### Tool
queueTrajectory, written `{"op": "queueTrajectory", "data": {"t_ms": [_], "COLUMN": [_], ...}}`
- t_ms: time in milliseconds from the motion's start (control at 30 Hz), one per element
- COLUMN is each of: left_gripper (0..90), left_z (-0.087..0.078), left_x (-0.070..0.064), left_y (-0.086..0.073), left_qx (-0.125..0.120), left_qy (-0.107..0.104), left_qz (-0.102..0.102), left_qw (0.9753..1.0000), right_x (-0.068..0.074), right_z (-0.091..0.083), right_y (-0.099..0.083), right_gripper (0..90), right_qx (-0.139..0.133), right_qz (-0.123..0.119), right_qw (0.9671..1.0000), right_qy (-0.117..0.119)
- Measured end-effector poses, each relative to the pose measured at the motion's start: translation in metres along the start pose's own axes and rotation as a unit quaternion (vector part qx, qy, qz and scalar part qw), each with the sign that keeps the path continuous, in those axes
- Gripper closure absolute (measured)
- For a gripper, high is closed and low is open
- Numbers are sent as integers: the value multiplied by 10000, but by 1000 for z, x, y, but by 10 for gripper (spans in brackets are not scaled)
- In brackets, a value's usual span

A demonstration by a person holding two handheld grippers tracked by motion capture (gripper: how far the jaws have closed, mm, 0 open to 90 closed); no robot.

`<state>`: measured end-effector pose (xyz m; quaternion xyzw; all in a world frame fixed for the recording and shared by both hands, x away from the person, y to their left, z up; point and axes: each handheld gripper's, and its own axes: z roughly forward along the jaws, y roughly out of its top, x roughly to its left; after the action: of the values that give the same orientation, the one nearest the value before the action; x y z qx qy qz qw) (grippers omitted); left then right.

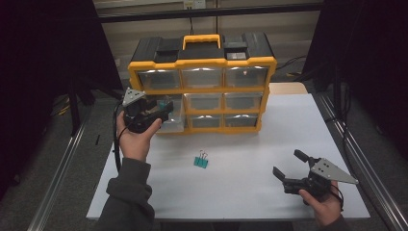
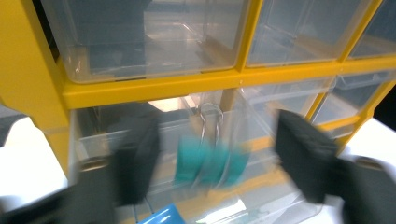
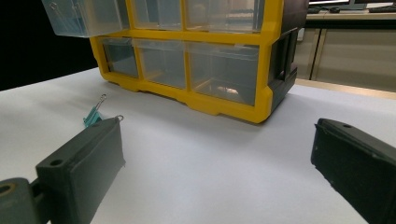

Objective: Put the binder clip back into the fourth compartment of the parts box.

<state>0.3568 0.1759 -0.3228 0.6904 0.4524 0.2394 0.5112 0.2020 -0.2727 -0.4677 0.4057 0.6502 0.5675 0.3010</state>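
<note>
A yellow and black organizer (image 1: 202, 62) with clear drawers stands at the back of the white table (image 1: 269, 139). Its left middle drawer (image 1: 174, 118) is pulled out, as seen in the right gripper view (image 3: 84, 16). My left gripper (image 1: 162, 110) is at that drawer, jaws wide apart. In the left gripper view (image 2: 219, 154) a blurred teal binder clip (image 2: 205, 161) sits between the jaws over the open drawer (image 2: 116, 126), touching neither jaw. A second teal binder clip (image 1: 201, 161) lies on the table (image 3: 93, 116). My right gripper (image 1: 287, 162) stands open near the front right (image 3: 217, 154).
The other drawers (image 1: 245, 77) are shut and look empty. A blue object (image 2: 161, 217) shows at the bottom of the left gripper view. Bare table surface lies between the loose clip and the right gripper. Dark curtains flank the table.
</note>
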Motion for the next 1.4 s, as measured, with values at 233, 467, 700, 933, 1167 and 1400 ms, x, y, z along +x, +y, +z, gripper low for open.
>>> {"op": "queueTrajectory", "data": {"t_ms": [233, 467, 700, 933, 1167, 1400], "left_gripper": [177, 142, 130, 126, 70, 99], "left_z": [-1, 1, 5, 7, 4, 1], "left_x": [-8, -23, -39, -54, -64, -66], "left_y": [-1, -4, -8, -15, -18, -4], "left_qx": [33, 65, 156, 101, -61, -126], "left_qy": [-281, -532, -810, -1043, -1002, -1200], "left_qz": [-11, 23, 130, 114, 222, 244], "left_qw": [9996, 9986, 9965, 9944, 9947, 9924], "right_x": [0, 0, 0, 0, 0, 0], "right_z": [0, 0, 0, 0, 0, 0], "right_y": [0, 0, 0, 0, 0, 0], "right_gripper": [20, 20, 20, 20, 20, 20], "right_qx": [1, -1, 24, 25, 19, 40], "right_qz": [-8, -25, -18, -22, -13, -46], "right_qw": [10000, 10000, 10000, 10000, 10000, 10000], "right_qy": [4, -12, 20, 17, 25, 40]}}
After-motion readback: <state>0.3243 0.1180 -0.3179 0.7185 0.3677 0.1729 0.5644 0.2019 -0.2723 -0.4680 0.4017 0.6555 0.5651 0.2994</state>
